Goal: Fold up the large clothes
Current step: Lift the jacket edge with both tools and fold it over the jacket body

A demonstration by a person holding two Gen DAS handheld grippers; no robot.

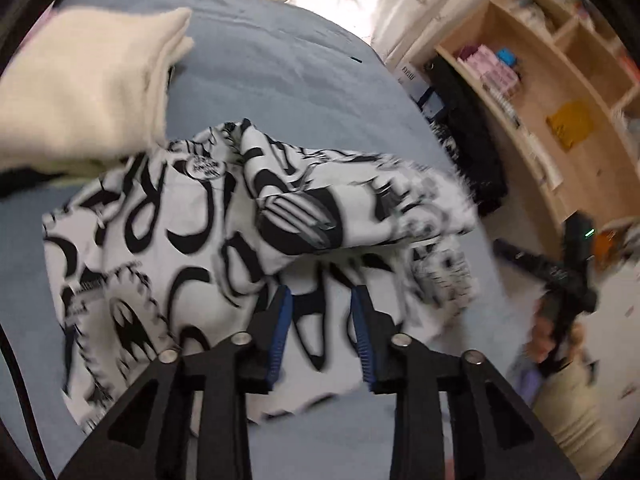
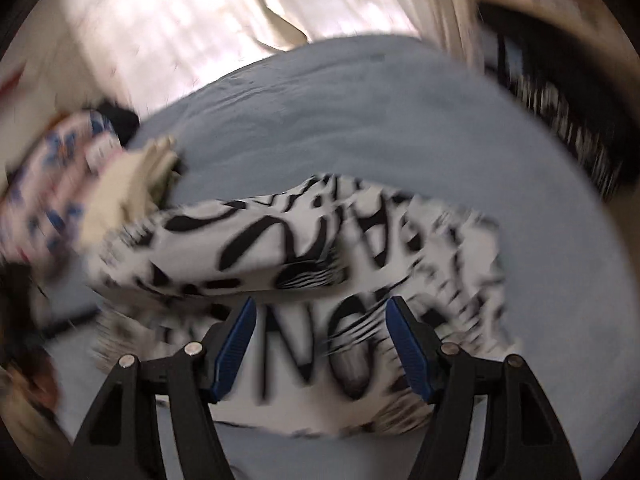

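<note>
Printed garment [image 1: 168, 248] mid-bed [image 1: 304, 92]; open margins

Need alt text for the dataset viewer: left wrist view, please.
A crumpled black-and-white printed garment lies on a blue bed, with the open left gripper just above it, holding nothing. A folded cream cloth sits at the garment's upper left; wooden shelves stand to the right of the bed.
</note>
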